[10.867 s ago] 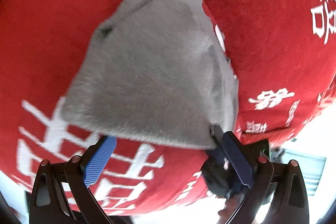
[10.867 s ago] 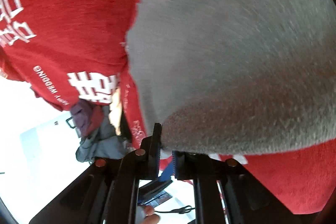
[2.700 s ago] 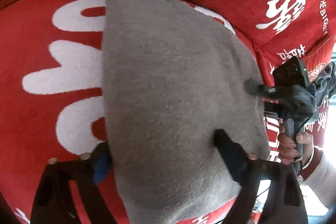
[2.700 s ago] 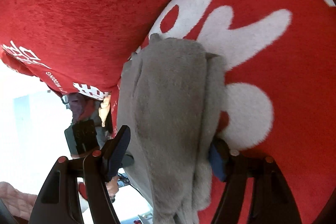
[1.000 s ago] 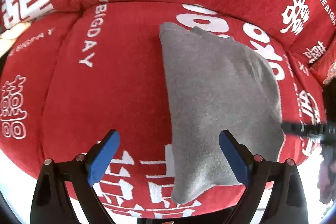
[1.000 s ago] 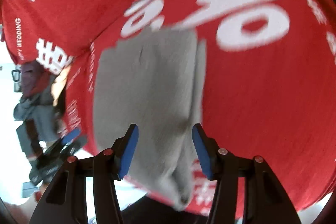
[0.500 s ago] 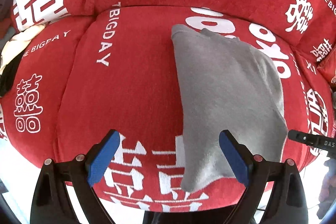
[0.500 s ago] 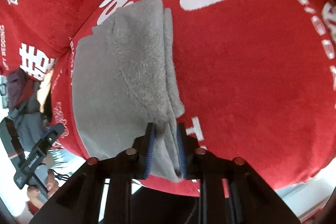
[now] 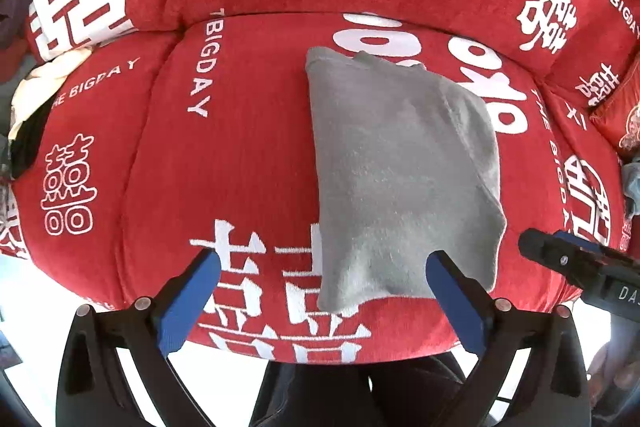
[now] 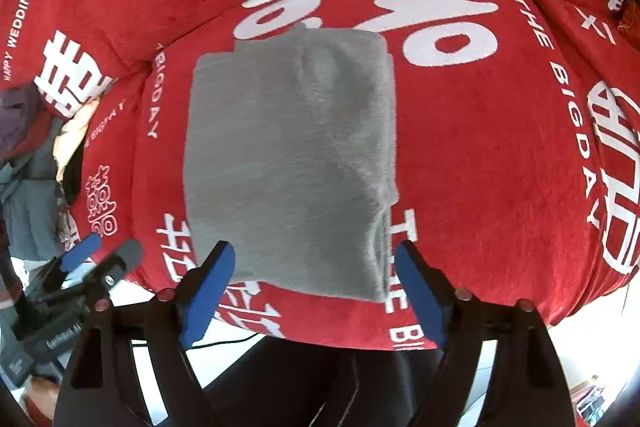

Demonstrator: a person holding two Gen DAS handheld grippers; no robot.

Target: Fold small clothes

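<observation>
On the middle seat cushion of the red sofa [image 10: 500, 167], the grey fleece garment [image 10: 292, 163] is lying as a compact, roughly rectangular packet, its near edge reaching almost to the cushion's front lip. Judging by that shape, the folding of this piece is looking essentially finished: the layers are stacking along the right side, where a doubled edge is showing, and the far corners are sitting slightly uneven, so at most a little squaring up is remaining. The fabric is looking soft and napped, plain grey, with no sleeve or strap hanging loose. The right gripper [image 10: 316, 267] is hovering just in front of the packet's near edge with its blue pads spread wide and nothing between them; the left gripper [image 9: 320, 277] is likewise standing wide apart and empty, near the packet's near-left corner. Farther out, at the sofa's left end, a heap of other clothes [image 10: 28, 163] is waiting, apparently still unfolded.
</observation>
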